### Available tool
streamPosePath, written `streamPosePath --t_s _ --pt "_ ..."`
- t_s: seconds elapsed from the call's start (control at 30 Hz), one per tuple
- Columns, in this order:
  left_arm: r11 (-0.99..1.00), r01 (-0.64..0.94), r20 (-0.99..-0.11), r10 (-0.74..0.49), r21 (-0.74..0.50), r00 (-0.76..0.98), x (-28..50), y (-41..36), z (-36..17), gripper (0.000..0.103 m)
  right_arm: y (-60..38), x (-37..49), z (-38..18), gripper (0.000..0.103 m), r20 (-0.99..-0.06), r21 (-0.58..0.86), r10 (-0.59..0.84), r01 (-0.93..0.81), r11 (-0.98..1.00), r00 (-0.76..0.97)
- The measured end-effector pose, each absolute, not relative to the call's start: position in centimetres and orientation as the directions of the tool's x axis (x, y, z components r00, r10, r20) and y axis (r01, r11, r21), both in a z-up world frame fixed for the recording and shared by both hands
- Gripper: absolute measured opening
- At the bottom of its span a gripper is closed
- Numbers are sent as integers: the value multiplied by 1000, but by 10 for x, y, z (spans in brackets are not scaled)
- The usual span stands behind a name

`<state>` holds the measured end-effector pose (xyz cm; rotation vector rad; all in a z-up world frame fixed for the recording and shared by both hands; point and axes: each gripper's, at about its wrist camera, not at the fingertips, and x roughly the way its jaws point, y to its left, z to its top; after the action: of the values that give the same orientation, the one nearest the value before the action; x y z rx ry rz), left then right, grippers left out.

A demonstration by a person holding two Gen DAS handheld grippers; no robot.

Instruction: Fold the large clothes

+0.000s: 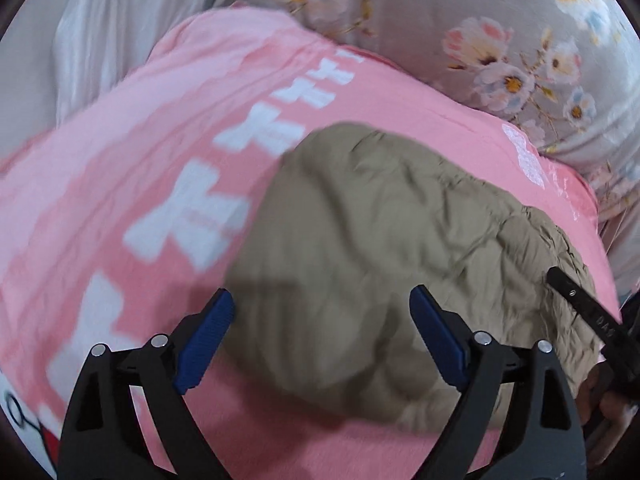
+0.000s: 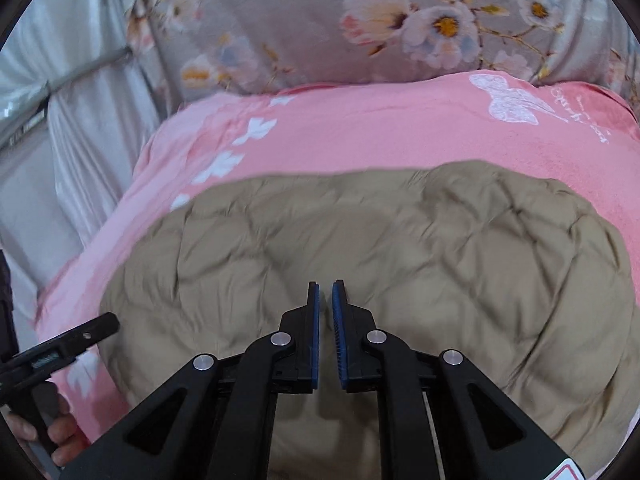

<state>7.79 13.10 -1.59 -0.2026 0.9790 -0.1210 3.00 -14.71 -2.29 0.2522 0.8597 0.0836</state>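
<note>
A tan quilted garment (image 2: pixel 384 248) lies bunched on a pink sheet (image 2: pixel 360 136) with white butterfly prints, spread over a bed. The left gripper (image 1: pixel 322 308) hangs with its blue fingers (image 1: pixel 208 340) wide apart, the garment's near-left edge lying between and ahead of them. The right gripper (image 2: pixel 326 296) has its fingers nearly together with a thin gap, holding nothing, above the garment's middle. Floral bedding (image 2: pixel 320 28) lies beyond the sheet.

Matt, puffy quilted khaki garment (image 2: pixel 400 248) lies on soft pink cloth (image 2: pixel 360 136); floral fabric (image 2: pixel 304 20) looks satiny.
</note>
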Motion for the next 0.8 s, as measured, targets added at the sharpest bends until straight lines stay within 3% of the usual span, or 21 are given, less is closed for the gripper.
streamPosePath --t_s 0.2,0.43,0.53,0.57,0.67,0.73,0.8 --pt "914 -126 -823 -279 -386 495 55 172 -44 87 -136 24 -48 10 -752 239 151 52 970 642" --pt "893 -127 -804 -317 -431 504 71 159 -53 97 -133 20 -55 10 -748 203 125 46 978 651" --pt "902 -108 -797 -308 -419 520 82 144 -53 95 -131 17 -56 10 -745 187 112 45 981 658" --pt "899 -102 -792 -316 -426 522 84 142 -52 90 -131 16 -56 10 -744 185 110 44 982 659" --pt "915 -68 -791 -305 -398 531 87 129 -39 60 -134 15 -55 10 -742 210 133 40 977 657" --pt "946 -30 -790 -252 -324 558 83 120 -22 34 -142 6 -47 10 -746 274 173 60 960 643" --pt "947 4 -773 -265 -322 577 79 120 -9 25 -149 -10 -38 10 -740 326 214 62 943 637"
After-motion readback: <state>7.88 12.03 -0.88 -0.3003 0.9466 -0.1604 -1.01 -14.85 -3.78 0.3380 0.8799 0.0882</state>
